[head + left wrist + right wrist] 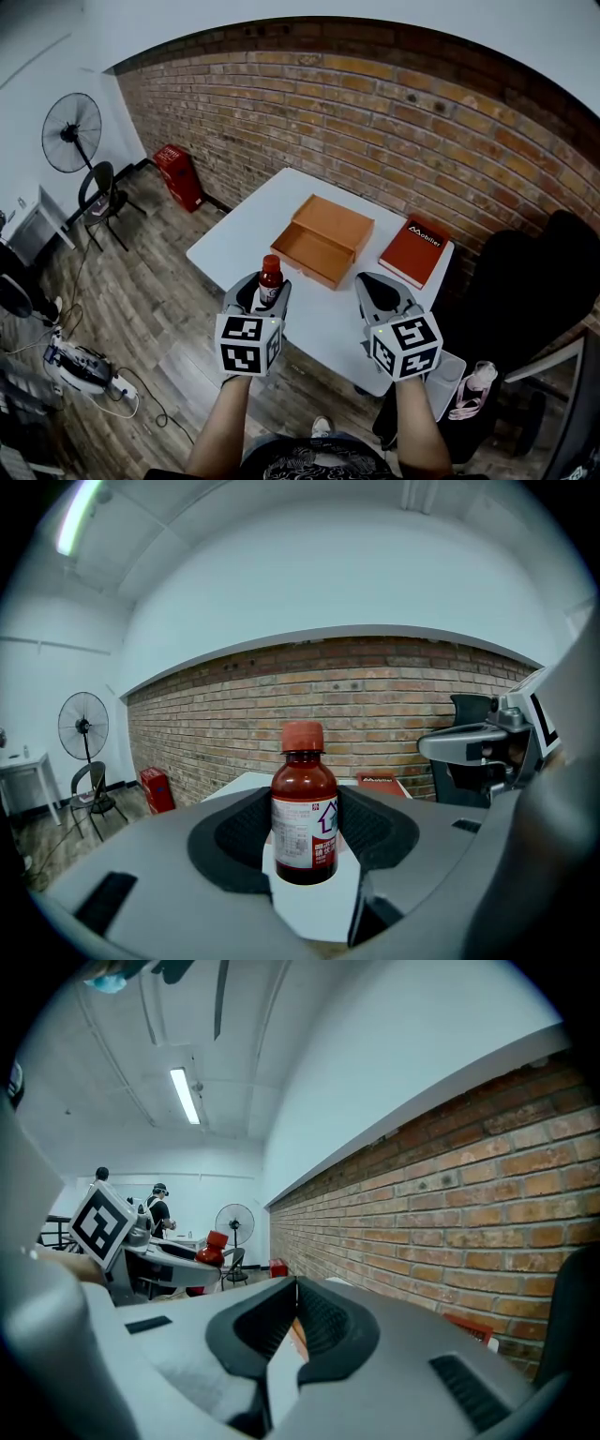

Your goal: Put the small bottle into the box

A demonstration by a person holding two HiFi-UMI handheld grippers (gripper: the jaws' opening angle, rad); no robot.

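The left tool (266, 289) clamps the small bottle (304, 808) upright by its lower body, near the counter's (239, 246) front edge; a slackened squeeze could drop it short of the open box (328, 225). The right tool (296, 1290), jaws pressed together on nothing, might nudge that box

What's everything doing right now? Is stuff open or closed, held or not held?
small bottle: upright, cap on, held.
left gripper: fingers shut on the small bottle.
right gripper: fingers shut, nothing between them.
box: open, empty, on the table.
red book: closed, lying flat on the table.
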